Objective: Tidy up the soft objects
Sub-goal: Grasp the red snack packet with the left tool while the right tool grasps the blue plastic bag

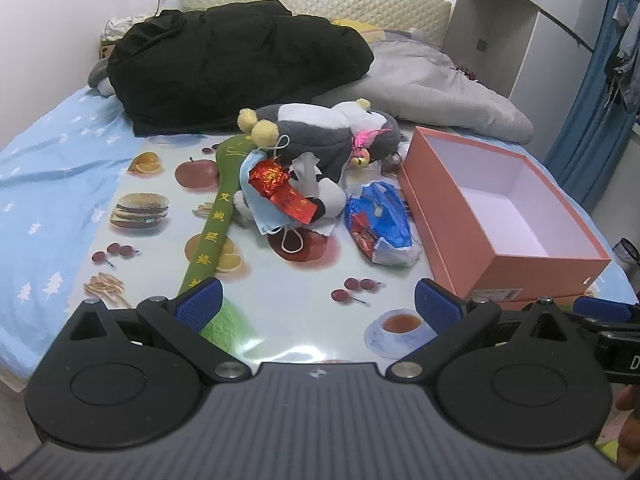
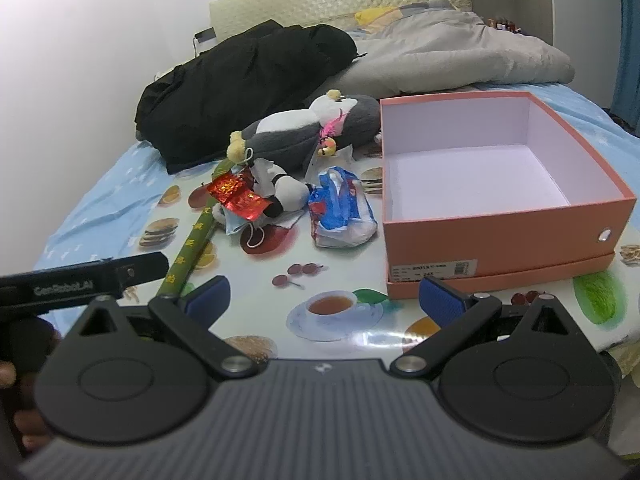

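in the left wrist view, the left gripper point(image 1: 316, 306) is hovering low over the near edge of a food-print mat point(image 1: 280, 284), its blue-padded fingers point(image 1: 200, 304) spread wide and holding nothing. a green padded stick point(image 1: 214, 224) is running from beside the left finger toward the far pile, where a grey and white plush toy point(image 1: 320, 136) is lying behind a blue face mask point(image 1: 264, 208), a red foil packet point(image 1: 280, 188) and a blue plastic bag point(image 1: 380, 224). to the right, an open orange box point(image 1: 500, 216) is sitting empty.

in the right wrist view, the right gripper point(image 2: 324, 298) is also gaping wide and empty, near a printed teacup. the box point(image 2: 500, 236) is standing just beyond its right finger; the plush toy point(image 2: 304, 132), stick point(image 2: 192, 248) and bag point(image 2: 340, 212) are lying to the left, beside the box.
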`<state>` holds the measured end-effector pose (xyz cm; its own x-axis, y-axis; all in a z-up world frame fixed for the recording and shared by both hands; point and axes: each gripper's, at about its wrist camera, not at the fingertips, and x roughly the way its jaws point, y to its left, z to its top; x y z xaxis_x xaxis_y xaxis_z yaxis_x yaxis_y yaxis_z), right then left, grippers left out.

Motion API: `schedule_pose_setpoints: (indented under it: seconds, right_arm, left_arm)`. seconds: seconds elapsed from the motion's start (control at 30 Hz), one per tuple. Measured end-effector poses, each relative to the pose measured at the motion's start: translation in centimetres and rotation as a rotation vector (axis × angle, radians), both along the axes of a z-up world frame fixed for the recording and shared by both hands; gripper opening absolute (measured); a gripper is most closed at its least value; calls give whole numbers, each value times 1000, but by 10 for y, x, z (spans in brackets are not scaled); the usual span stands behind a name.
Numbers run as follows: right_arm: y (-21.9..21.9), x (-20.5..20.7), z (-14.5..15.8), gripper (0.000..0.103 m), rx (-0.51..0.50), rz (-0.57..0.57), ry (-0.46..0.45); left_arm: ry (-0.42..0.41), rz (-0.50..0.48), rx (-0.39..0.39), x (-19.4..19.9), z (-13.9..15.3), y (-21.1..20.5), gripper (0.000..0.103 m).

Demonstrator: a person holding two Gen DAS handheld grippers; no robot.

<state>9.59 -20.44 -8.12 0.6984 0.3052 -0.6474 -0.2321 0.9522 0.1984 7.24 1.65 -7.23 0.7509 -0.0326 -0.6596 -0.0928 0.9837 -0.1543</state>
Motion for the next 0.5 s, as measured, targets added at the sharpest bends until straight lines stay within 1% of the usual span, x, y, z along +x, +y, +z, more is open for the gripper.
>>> schedule_pose_setpoints:
  seconds: [0.2,0.27,0.33,0.37,0.47,0.5]
  right_arm:
    - [9,8,-6,103,0,27,8]
    - [14,13,-8,98,0,53,17]
    - [21,17,-9,98,-11,81,9]
    - [25,21,-10,96,-19,95,5]
    - [36,34,-15,89,-34,126,-6]
    - [39,39,-19,88,-36,129,-8]
  left_arm:
    - [-9,20,4,9,-8,5,103]
    - [-18,22,-10,14,-11,9,103]
    - [-28,30,-9,21,-14,13,102]
    - [-32,39,-10,24,-15,15,102]
    - [-41,63,-38,36,-21,25,102]
    - [-43,65,-47,41,-23,28,102]
